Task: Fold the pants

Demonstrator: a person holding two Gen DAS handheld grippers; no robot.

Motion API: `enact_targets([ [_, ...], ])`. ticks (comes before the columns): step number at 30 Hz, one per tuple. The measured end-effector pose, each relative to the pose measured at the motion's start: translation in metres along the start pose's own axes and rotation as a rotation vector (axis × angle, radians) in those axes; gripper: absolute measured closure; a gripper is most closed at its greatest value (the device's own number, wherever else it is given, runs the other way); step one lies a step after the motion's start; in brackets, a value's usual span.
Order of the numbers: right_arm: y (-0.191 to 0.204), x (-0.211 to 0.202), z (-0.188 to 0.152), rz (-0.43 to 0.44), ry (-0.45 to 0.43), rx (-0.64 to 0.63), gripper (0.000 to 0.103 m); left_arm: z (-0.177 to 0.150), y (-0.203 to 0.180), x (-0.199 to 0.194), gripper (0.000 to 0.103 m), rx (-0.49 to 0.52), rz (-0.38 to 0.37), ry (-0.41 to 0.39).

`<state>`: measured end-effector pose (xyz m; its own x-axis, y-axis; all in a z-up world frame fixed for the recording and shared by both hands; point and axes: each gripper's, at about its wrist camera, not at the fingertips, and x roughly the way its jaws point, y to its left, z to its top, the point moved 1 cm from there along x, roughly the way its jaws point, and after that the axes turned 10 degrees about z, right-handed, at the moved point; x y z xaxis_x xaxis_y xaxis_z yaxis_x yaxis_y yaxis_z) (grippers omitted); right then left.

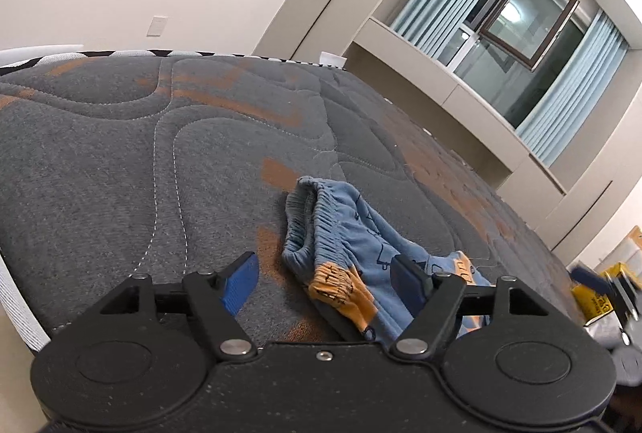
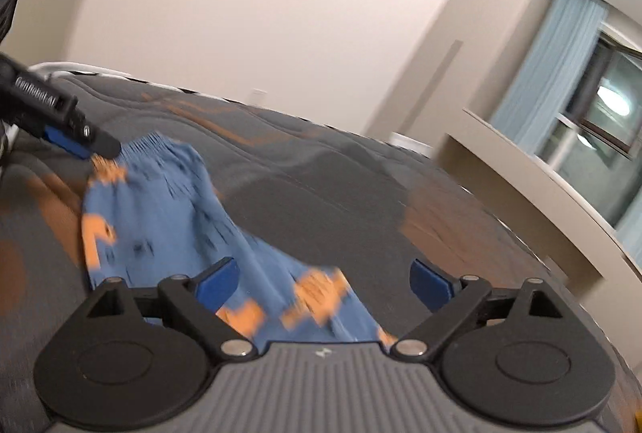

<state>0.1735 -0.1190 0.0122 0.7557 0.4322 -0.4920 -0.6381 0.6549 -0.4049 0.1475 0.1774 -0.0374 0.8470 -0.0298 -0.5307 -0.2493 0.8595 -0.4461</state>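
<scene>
Small blue pants (image 1: 345,240) with orange patches and black print lie crumpled on the grey quilted mattress (image 1: 120,160); the elastic waistband points away from me. My left gripper (image 1: 327,278) is open just above the near end of the pants, an orange cuff between its blue pads. In the right wrist view the pants (image 2: 172,208) stretch from the left gripper's tip (image 2: 88,144) down to my right gripper (image 2: 325,280), which is open over the near end with an orange-patched part between its pads. This view is motion-blurred.
The mattress fills most of both views, with its white edge (image 1: 16,296) at the near left. A window (image 1: 521,27) with blue curtains and a beige ledge runs along the right. Yellow packages (image 1: 602,292) lie beyond the bed's right side.
</scene>
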Motion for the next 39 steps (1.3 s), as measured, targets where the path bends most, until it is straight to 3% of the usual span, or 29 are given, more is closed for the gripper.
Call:
enact_targets([
  [8,0.002,-0.001,-0.042,0.033,0.045,0.184,0.000,-0.004,-0.009,-0.001,0.028,0.014,0.051,-0.010],
  [10,0.008,0.006,-0.049,0.042,0.086,0.194,0.000,-0.005,-0.010,-0.003,0.028,0.013,0.060,-0.013],
  [14,0.013,0.001,-0.054,0.016,0.063,0.201,0.000,-0.010,-0.010,-0.010,0.030,-0.012,0.051,-0.024],
  [18,0.006,-0.009,-0.058,0.029,0.022,0.264,0.000,-0.019,-0.015,-0.011,0.040,-0.022,0.025,-0.019],
  [23,0.004,-0.008,-0.060,0.052,0.027,0.284,0.000,-0.022,-0.023,-0.001,0.044,-0.043,0.066,-0.040],
  [25,0.006,-0.005,-0.060,0.051,0.038,0.274,0.000,-0.022,-0.023,0.004,0.065,-0.060,0.100,-0.046],
  [28,0.007,-0.004,-0.061,0.051,0.039,0.281,0.000,-0.022,-0.020,0.004,0.073,-0.086,0.120,-0.054],
  [34,0.006,-0.002,-0.062,0.055,0.040,0.288,0.000,-0.016,-0.027,-0.003,0.082,-0.029,0.131,-0.080],
  [39,0.006,0.000,-0.062,0.057,0.040,0.291,0.000,-0.010,-0.034,-0.001,0.082,0.049,0.139,-0.111],
])
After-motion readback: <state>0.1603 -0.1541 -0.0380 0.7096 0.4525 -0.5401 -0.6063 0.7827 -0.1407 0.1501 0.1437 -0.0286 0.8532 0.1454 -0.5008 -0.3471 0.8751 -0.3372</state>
